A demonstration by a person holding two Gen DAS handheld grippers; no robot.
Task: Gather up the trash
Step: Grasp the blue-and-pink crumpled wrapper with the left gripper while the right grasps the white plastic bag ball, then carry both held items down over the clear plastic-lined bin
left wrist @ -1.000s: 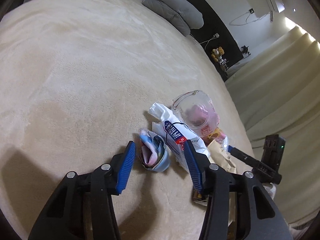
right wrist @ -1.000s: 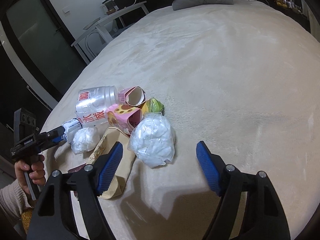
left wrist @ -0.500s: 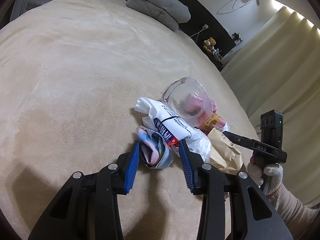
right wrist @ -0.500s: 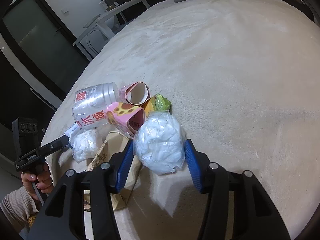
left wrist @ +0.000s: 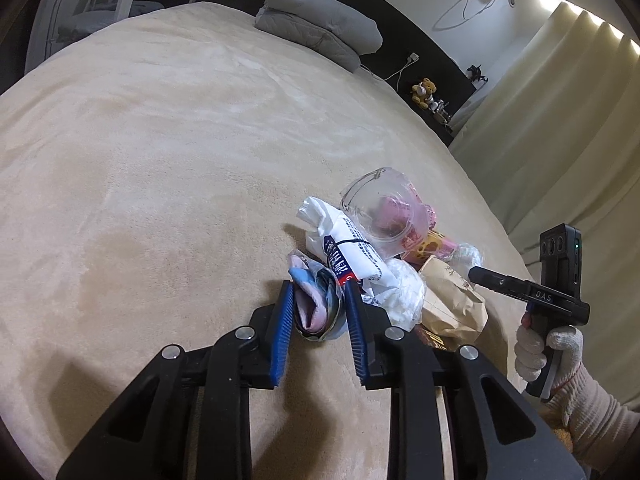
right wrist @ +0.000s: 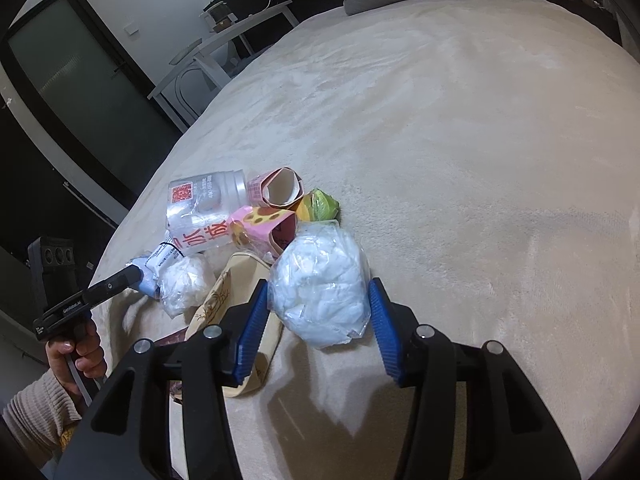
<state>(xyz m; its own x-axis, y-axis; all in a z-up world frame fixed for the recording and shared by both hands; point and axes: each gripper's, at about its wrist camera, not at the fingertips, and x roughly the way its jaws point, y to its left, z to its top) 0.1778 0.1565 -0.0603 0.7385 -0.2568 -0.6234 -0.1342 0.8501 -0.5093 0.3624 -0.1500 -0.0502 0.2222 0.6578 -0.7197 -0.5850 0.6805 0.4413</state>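
A heap of trash lies on the beige bed (left wrist: 160,160). My left gripper (left wrist: 316,292) is shut on a crumpled blue and pink wrapper (left wrist: 316,300) at the near edge of the heap. Beside it lie a white printed packet (left wrist: 348,248), a clear plastic cup (left wrist: 384,212) and a brown paper bag (left wrist: 452,300). My right gripper (right wrist: 316,292) has its blue pads on both sides of a clear bag of white tissue (right wrist: 320,284), touching it. Behind lie a clear bottle (right wrist: 204,212), pink cartons (right wrist: 272,232) and a green wrapper (right wrist: 320,208).
Grey pillows (left wrist: 320,28) lie at the head of the bed. Cream curtains (left wrist: 560,140) hang on the right. A white table (right wrist: 224,56) and a dark door (right wrist: 68,72) stand beyond the bed's left side. A toy bear (left wrist: 424,90) sits at the back.
Both grippers have moved forward into the heap and closed. The left one has clamped the blue and pink wrapper; the right one has closed around the tissue bag.
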